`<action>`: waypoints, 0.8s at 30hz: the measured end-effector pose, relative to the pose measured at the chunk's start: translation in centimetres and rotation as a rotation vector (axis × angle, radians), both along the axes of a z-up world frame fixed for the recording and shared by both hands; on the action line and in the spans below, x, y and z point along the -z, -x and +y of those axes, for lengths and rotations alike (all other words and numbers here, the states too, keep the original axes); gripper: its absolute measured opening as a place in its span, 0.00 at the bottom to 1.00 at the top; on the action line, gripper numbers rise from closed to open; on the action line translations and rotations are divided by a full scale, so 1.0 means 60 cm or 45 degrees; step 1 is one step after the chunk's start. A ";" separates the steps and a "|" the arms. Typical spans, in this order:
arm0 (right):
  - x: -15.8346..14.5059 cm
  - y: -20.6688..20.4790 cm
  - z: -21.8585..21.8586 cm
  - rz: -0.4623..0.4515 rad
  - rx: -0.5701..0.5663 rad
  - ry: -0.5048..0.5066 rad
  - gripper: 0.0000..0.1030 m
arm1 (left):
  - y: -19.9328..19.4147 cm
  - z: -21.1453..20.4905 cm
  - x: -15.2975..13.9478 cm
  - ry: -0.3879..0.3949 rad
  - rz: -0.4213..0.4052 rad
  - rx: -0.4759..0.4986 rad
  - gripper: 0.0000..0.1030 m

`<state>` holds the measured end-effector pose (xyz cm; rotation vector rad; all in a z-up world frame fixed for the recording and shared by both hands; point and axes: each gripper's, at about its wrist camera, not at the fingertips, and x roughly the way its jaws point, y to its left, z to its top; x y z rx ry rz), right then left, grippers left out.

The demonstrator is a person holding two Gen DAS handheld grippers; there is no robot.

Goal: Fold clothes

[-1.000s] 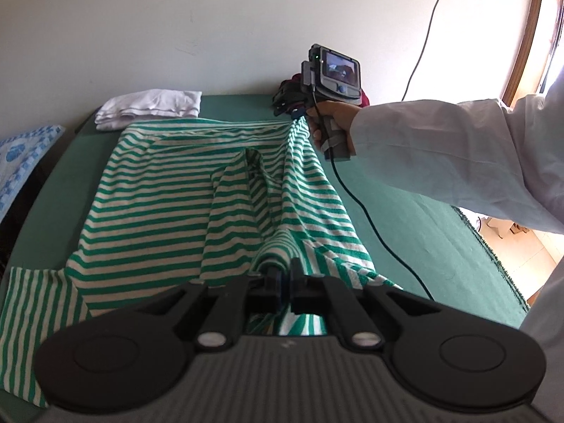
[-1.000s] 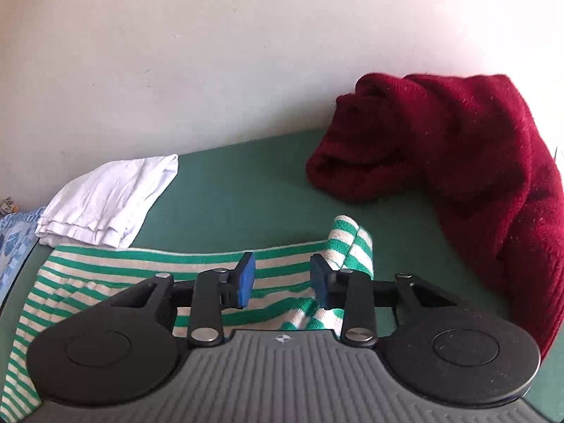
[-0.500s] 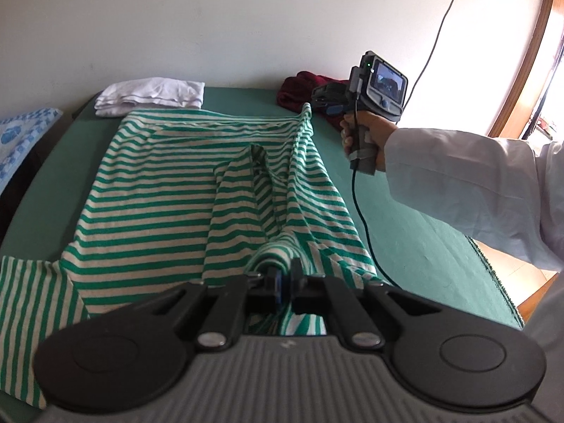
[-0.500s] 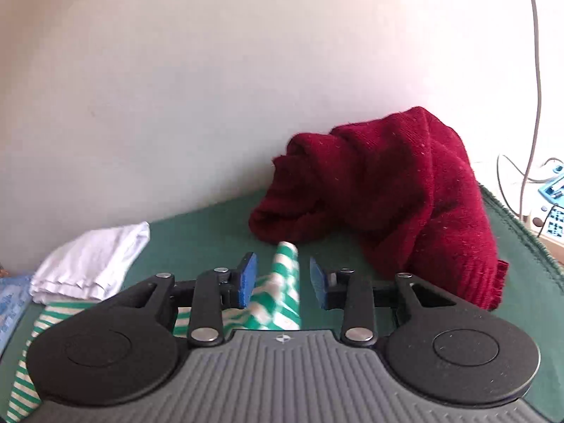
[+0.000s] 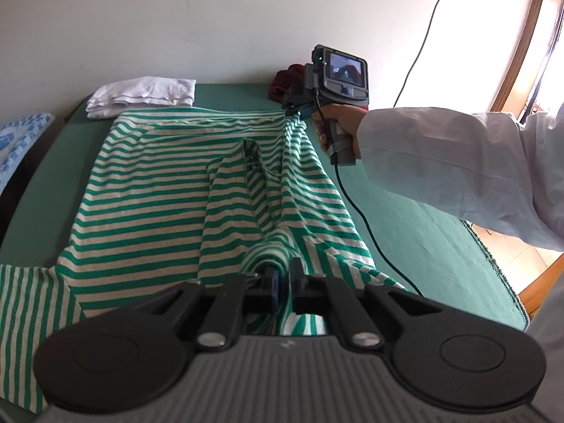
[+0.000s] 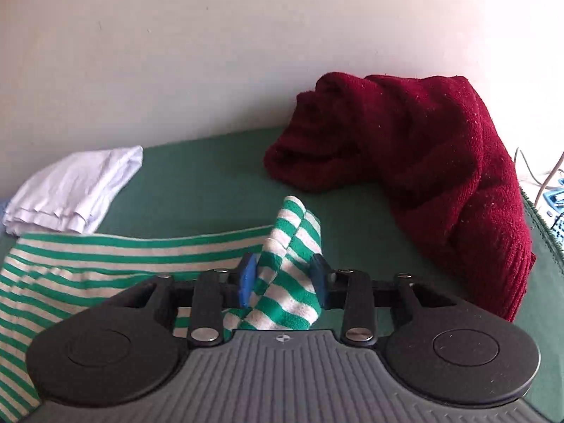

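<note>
A green-and-white striped shirt [image 5: 158,183] lies spread on the green bed cover [image 5: 405,218], bunched down its middle. My left gripper [image 5: 283,282] is shut on the shirt's near edge, and the cloth rises in a fold between the fingers. My right gripper [image 5: 299,111], held by a hand with a white sleeve [image 5: 440,162], is at the shirt's far right corner. In the right wrist view that striped corner [image 6: 296,225] stands up between the blue pads of the right gripper [image 6: 283,278]. The jaws are closing and the cloth fills the gap, not visibly squeezed.
A dark red sweater [image 6: 423,141] is heaped against the wall just past the right gripper. A folded white garment [image 6: 70,187] lies at the far left corner. A blue patterned pillow [image 5: 17,141] is at the left edge. A black cable [image 5: 352,208] trails across the cover.
The right gripper swung right and up, then came back down onto the shirt's far corner, which now fills the space between its pads. The left gripper kept its hold and stayed put.
</note>
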<state>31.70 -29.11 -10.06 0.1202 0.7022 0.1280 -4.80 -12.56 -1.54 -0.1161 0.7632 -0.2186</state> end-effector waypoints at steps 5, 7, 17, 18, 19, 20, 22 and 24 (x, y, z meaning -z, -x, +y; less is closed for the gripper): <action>-0.014 0.009 -0.009 -0.034 0.010 -0.067 0.07 | 0.009 0.011 -0.014 0.003 -0.047 -0.025 0.00; -0.032 0.012 -0.006 -0.070 -0.038 -0.133 0.07 | 0.014 0.018 -0.023 0.010 -0.070 -0.035 0.00; -0.025 -0.003 0.067 -0.003 -0.218 -0.302 0.08 | 0.052 0.031 -0.043 -0.060 -0.055 -0.063 0.00; -0.017 -0.004 0.076 0.011 -0.224 -0.285 0.08 | 0.055 0.031 -0.041 -0.069 -0.049 -0.070 0.00; -0.008 -0.006 0.084 0.024 -0.234 -0.278 0.08 | 0.056 0.031 -0.038 -0.078 -0.044 -0.076 0.00; 0.000 -0.007 0.091 0.036 -0.245 -0.272 0.08 | 0.057 0.031 -0.034 -0.088 -0.041 -0.082 0.00; 0.009 -0.006 0.095 0.038 -0.258 -0.259 0.13 | 0.055 0.031 -0.024 -0.100 -0.029 -0.095 0.00; 0.018 -0.004 0.099 0.039 -0.271 -0.246 0.14 | 0.050 0.030 -0.017 -0.107 -0.017 -0.102 0.00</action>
